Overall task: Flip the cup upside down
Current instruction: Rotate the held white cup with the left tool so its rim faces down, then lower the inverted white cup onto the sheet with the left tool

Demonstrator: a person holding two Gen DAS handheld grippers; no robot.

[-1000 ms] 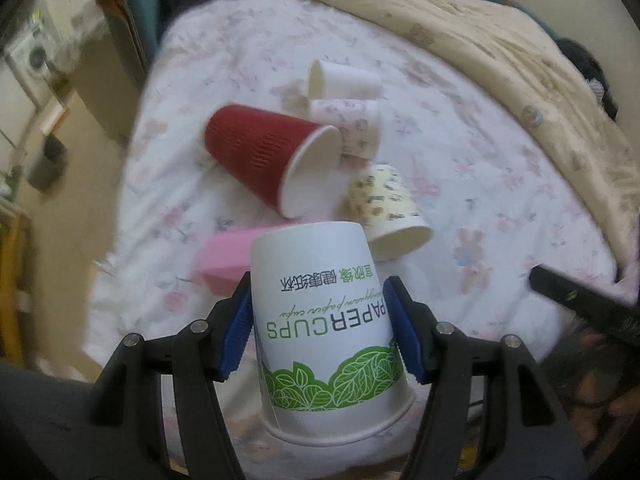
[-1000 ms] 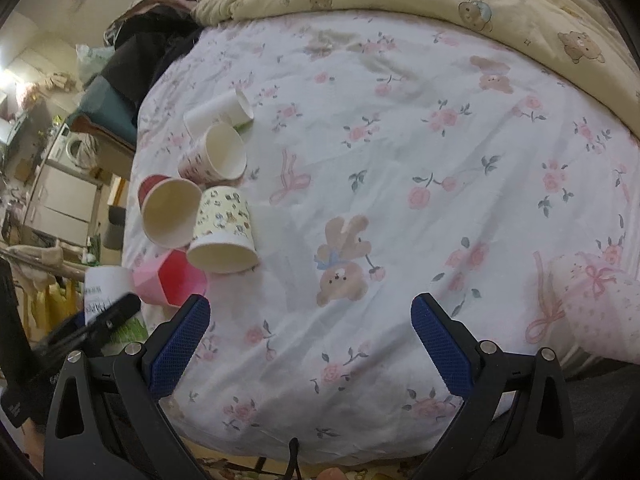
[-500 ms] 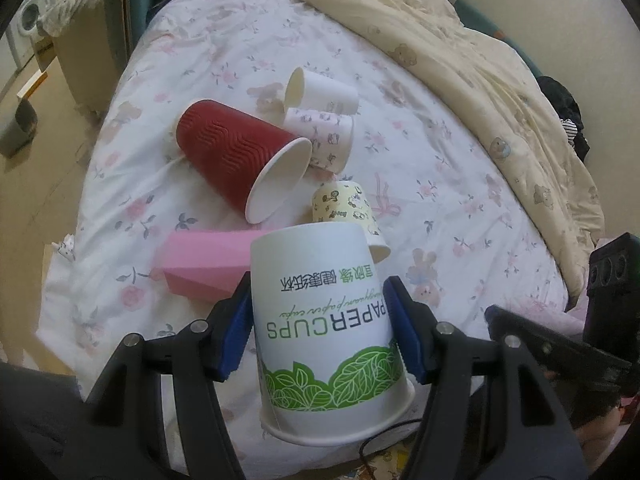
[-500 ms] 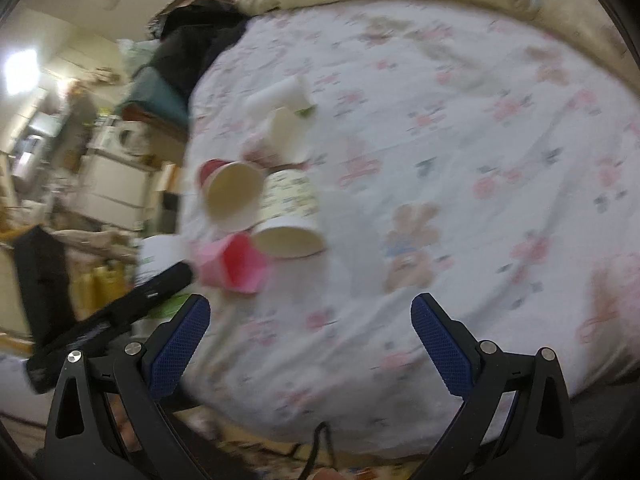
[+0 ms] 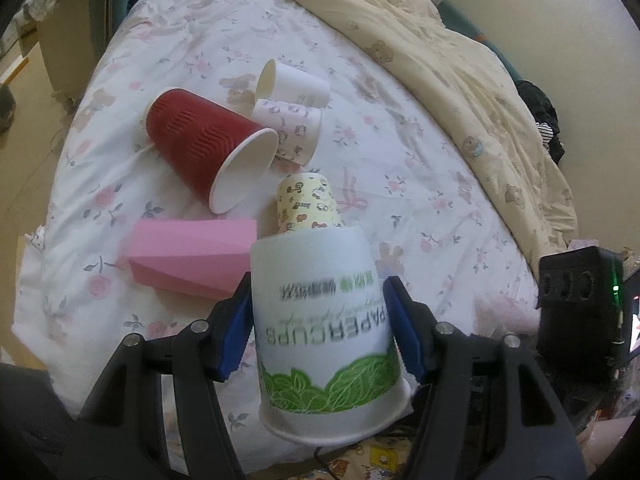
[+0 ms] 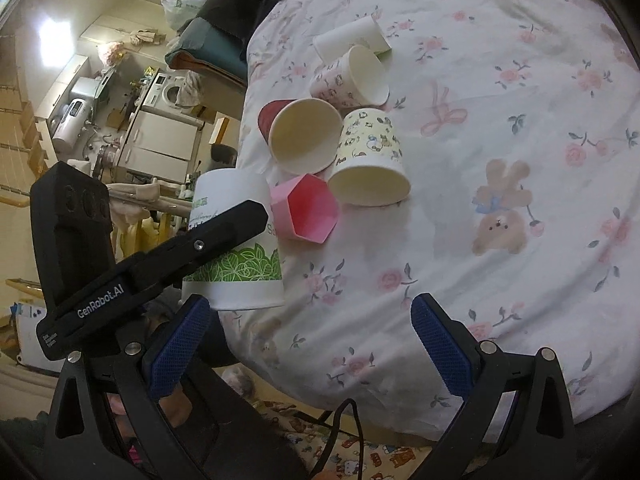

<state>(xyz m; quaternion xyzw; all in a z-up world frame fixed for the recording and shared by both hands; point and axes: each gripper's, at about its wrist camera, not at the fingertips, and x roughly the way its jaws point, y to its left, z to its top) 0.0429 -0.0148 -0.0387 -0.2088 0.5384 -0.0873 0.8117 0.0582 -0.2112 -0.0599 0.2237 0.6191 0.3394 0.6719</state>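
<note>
A white paper cup with green leaves (image 5: 326,328) is upside down, rim toward the bed's near edge, and my left gripper (image 5: 320,330) is shut on its sides. The same cup (image 6: 236,248) shows at the left of the right wrist view, held just above or at the mattress edge. My right gripper (image 6: 308,340) stands open over the near bed edge with nothing between its fingers. On the floral sheet lie a red ribbed cup (image 5: 208,152), a pink hexagonal cup (image 5: 192,256), a yellow cartoon cup (image 5: 306,204) and two white printed cups (image 5: 294,84).
The bed sheet (image 6: 500,160) fills most of both views, with a beige quilt (image 5: 460,64) bunched along the far side. Beyond the bed's left edge are a floor, cabinets and a washing machine (image 6: 168,92). The right-hand device body (image 5: 576,304) sits at the left view's right edge.
The left gripper has carried the inverted cup further over the bed, closer to the lying cups. The right gripper has swung left toward the cup group and stays open.
</note>
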